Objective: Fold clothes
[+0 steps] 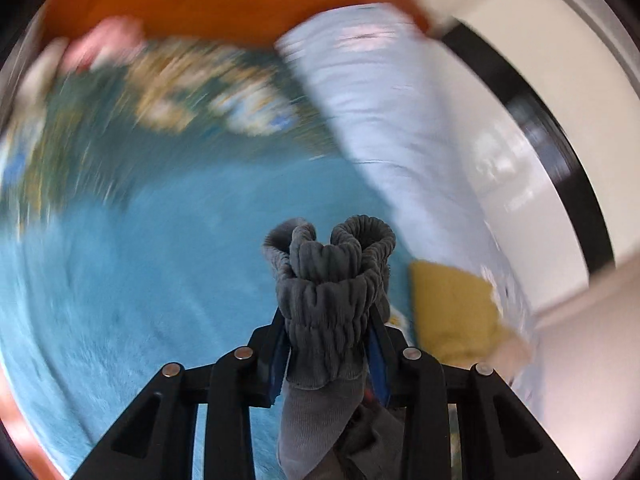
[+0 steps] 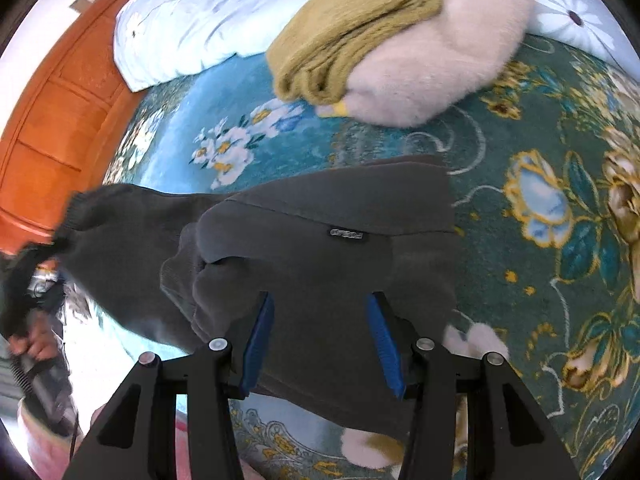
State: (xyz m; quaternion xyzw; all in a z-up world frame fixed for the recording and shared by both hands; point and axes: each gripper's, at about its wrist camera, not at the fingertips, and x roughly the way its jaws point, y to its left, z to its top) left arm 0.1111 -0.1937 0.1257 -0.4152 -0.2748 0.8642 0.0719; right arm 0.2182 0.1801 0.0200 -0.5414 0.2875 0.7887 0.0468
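Note:
A dark grey sweater [image 2: 320, 240] lies partly folded on the teal floral bedspread [image 2: 540, 160]. My right gripper [image 2: 322, 332] points down over its near part, open, with the blue pads [image 2: 260, 328] apart and grey cloth under them. One sleeve [image 2: 104, 224] stretches off to the left toward a person's hand [image 2: 36, 344]. In the blurred left wrist view, my left gripper [image 1: 329, 348] is shut on the sleeve's ribbed grey cuff [image 1: 332, 280]. The cuff bunches up past the fingertips, lifted above the blue bedspread [image 1: 140, 280].
A folded olive-yellow garment [image 2: 352, 28] rests on a fluffy pale pink one [image 2: 440, 60] at the back of the bed. A light blue duvet [image 2: 192, 24] lies behind them. An orange wooden headboard [image 2: 52, 120] borders the left side.

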